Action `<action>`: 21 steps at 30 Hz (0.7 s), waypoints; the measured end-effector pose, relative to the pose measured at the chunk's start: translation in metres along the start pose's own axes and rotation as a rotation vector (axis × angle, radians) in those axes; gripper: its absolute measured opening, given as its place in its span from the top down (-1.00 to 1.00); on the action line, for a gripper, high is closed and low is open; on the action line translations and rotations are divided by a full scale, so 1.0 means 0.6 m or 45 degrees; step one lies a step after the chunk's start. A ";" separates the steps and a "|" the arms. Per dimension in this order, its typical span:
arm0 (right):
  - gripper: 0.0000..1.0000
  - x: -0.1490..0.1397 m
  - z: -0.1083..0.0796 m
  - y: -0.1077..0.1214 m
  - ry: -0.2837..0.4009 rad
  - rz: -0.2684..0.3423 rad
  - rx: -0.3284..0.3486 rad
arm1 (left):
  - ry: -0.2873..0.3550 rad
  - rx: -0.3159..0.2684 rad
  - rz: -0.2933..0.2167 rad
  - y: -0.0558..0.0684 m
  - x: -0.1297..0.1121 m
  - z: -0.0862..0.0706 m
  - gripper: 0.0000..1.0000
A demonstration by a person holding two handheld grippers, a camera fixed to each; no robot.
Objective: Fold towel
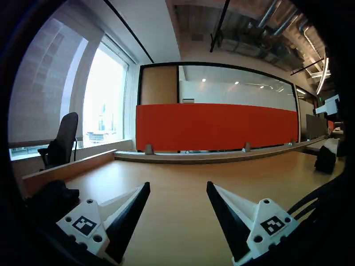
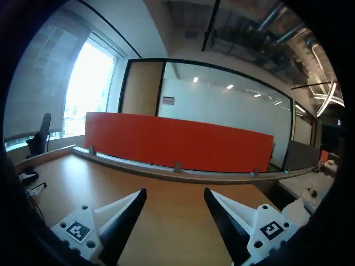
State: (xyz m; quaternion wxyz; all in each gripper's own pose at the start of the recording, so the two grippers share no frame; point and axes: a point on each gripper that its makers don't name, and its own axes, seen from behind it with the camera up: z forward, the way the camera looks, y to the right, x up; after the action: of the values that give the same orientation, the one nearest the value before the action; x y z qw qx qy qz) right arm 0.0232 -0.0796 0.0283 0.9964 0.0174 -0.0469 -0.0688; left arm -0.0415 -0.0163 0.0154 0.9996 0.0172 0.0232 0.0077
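Daylight pours through the tall window (image 1: 104, 106) at the left of the room, and a black office chair (image 1: 62, 142) stands before it. Both claws hang low over a long wooden desk (image 1: 186, 170).

In the left gripper view, the left gripper (image 1: 177, 184) has its two black-faced fingers (image 1: 128, 213) spread wide, with bare desk wood between them and nothing pinched. A dark, shapeless lump (image 1: 55, 193) sits by the desk's left edge just behind the left finger. A black-and-white object (image 1: 327, 156) rests near the right edge; I cannot tell what it is.

In the right gripper view, the right gripper (image 2: 174, 190) is spread just as wide, with nothing between its fingers (image 2: 122, 221) but plain wood. Some small white and dark pieces (image 2: 32, 184) lie at the desk's left edge, too small to make out.

Along the far edge of the desk runs a red partition (image 1: 213, 126), held in grey feet, with a glass wall (image 1: 235, 84) behind it. A paler desk (image 2: 306, 186) stands beyond the right corner.

Where the towel lies I cannot tell.
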 end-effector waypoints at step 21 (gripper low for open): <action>-1.00 0.029 -0.008 0.072 0.081 0.036 -0.068 | 0.000 -0.002 0.005 0.002 0.001 0.001 -0.89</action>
State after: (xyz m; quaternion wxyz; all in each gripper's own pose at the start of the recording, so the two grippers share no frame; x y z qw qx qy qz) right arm 0.0464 -0.0394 0.0266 0.9983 -0.0076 -0.0136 -0.0554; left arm -0.0409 -0.0153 0.0159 0.9995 0.0165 0.0231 0.0098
